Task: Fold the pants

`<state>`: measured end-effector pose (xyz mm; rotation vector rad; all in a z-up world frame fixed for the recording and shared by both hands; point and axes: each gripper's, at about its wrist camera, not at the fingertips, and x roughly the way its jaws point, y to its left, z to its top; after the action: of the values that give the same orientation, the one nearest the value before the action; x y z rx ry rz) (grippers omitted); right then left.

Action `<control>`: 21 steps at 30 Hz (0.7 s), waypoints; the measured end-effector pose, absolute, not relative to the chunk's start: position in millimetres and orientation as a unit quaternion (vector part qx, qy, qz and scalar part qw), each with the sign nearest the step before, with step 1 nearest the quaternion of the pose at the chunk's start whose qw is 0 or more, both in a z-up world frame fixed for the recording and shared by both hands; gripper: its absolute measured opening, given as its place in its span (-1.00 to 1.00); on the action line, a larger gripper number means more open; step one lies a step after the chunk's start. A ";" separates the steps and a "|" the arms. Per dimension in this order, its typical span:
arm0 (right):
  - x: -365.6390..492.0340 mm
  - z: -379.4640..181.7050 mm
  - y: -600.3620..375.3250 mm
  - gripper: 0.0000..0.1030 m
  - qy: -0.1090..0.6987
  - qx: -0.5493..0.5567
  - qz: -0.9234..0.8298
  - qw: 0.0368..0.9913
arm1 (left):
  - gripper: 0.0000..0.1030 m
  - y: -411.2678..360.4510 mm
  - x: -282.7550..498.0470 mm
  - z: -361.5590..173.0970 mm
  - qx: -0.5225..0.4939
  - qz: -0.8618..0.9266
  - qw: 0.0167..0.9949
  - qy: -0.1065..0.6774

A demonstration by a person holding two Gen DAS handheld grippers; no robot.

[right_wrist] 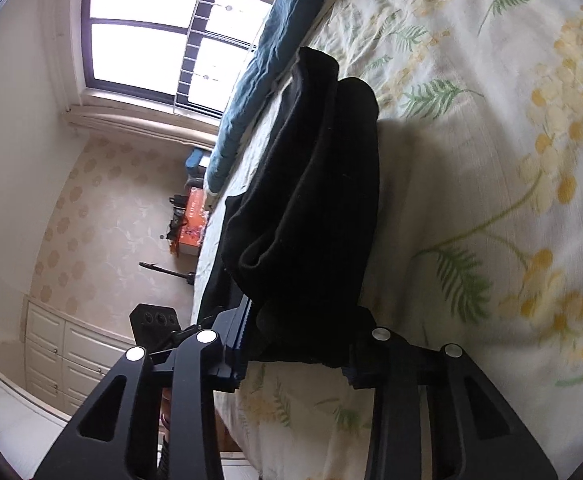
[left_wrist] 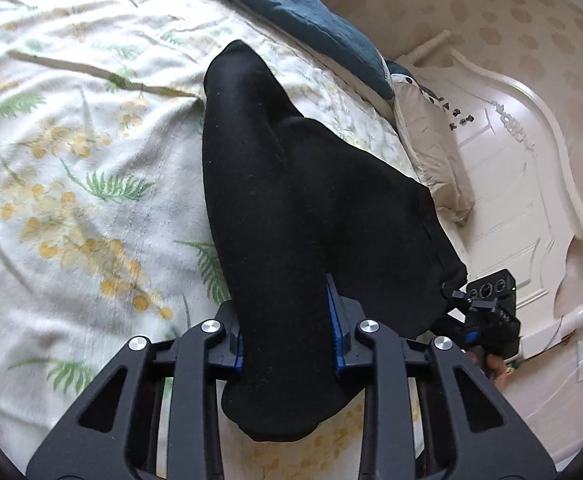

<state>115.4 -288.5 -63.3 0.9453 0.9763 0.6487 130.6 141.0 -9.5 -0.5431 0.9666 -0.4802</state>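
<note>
The black pants (left_wrist: 291, 184) hang stretched between my two grippers above a floral bedspread (left_wrist: 71, 160). My left gripper (left_wrist: 287, 320) is shut on one bunched end of the pants, with cloth filling the gap between its blue pads. My right gripper (right_wrist: 299, 340) is shut on the other end of the pants (right_wrist: 311, 200), which drape away in folds toward the bed's far side. The right gripper also shows in the left wrist view (left_wrist: 487, 312), at the pants' right corner.
A blue duvet (left_wrist: 299, 12) lies along the bed's far edge, with a beige pillow (left_wrist: 435, 160) by the white headboard (left_wrist: 531, 152). A window (right_wrist: 151, 40), white cabinets (right_wrist: 59, 356) and an orange box (right_wrist: 193, 224) stand beside the bed.
</note>
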 end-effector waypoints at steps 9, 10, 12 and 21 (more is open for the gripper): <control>66.3 -67.8 -284.4 -0.30 0.453 0.429 0.309 0.718 | -0.45 148.4 80.0 -10.2 -0.260 -0.222 0.822 0.455; 62.3 -70.1 -284.9 -0.30 0.454 0.433 0.311 0.714 | -0.45 148.8 74.5 -10.0 -0.261 -0.221 0.823 0.454; 56.6 -72.7 -285.9 -0.30 0.454 0.437 0.313 0.710 | -0.45 149.7 64.1 -11.3 -0.264 -0.221 0.822 0.453; 54.5 -84.6 -290.6 -0.30 0.447 0.450 0.322 0.703 | -0.42 152.0 57.3 -17.2 -0.272 -0.224 0.820 0.452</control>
<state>54.5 -290.6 -84.6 1.0014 0.9955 0.7169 57.3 152.0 -17.2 -0.5787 0.9625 -0.4762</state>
